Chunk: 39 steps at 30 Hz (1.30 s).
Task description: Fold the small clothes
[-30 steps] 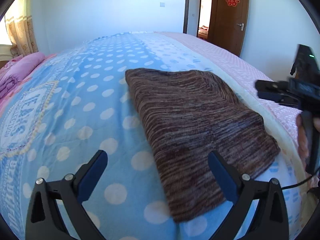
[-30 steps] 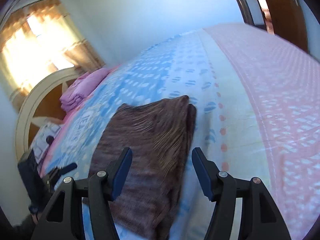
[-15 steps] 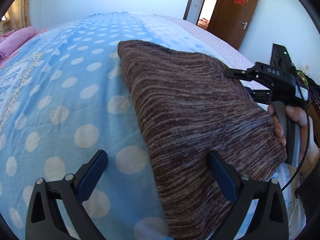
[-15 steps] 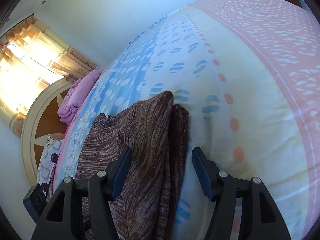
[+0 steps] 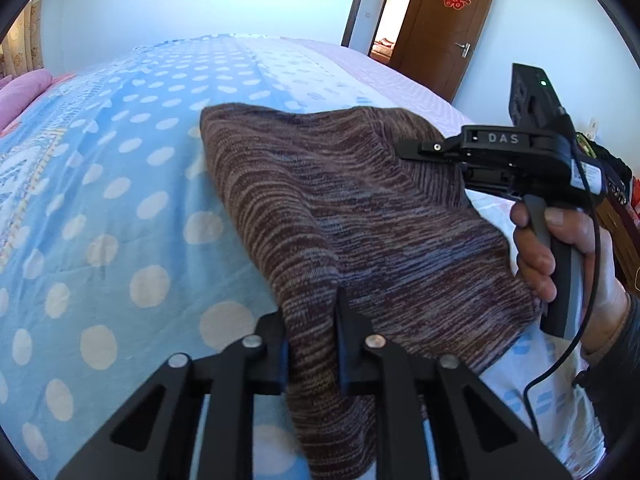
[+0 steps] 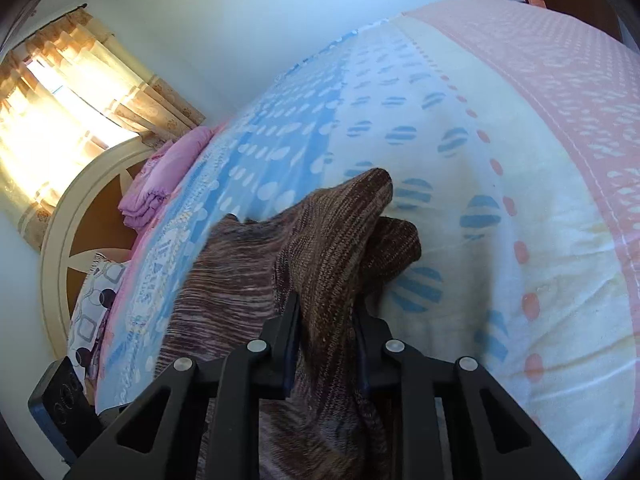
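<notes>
Near the bed's (image 5: 120, 184) edge, the left gripper (image 5: 312, 336) is pinching the near edge of the brown knit (image 5: 360, 216), its fingers closed on a raised fold. Beside it, the right gripper (image 6: 326, 320) is clamping the knit's other side and lifting a corner off the dotted cover while the rest is lying on the bed.

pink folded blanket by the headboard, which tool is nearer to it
Left. The left tool clamps the brown knit garment's edge on the pink folded blanket's side; the right tool grips the far edge.
</notes>
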Motion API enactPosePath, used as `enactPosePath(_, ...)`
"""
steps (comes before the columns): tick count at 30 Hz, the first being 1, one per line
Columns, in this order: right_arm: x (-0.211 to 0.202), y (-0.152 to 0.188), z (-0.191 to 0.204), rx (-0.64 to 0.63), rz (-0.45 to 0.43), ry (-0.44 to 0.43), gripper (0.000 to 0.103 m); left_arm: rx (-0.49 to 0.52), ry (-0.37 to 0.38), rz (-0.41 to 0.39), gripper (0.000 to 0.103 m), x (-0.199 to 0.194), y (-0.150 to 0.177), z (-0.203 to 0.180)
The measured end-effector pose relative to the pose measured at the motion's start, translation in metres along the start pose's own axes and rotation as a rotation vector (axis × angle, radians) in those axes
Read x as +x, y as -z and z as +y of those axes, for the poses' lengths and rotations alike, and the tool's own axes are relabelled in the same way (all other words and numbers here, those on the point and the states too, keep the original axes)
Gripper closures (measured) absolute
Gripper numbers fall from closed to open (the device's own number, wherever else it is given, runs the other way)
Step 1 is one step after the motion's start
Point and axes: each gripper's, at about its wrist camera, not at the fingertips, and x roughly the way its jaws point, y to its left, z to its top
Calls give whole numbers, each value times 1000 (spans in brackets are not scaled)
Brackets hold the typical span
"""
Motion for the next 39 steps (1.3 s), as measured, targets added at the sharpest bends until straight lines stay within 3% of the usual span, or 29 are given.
enactPosePath(15, -32, 31, 72, -52, -40, -101, 81, 24, -32, -45, 92, -81, 28, 16)
enactPosePath(39, 49, 98, 256, -213, 119, -320, 82, -157, -215, -132, 92, -196, 108, 121)
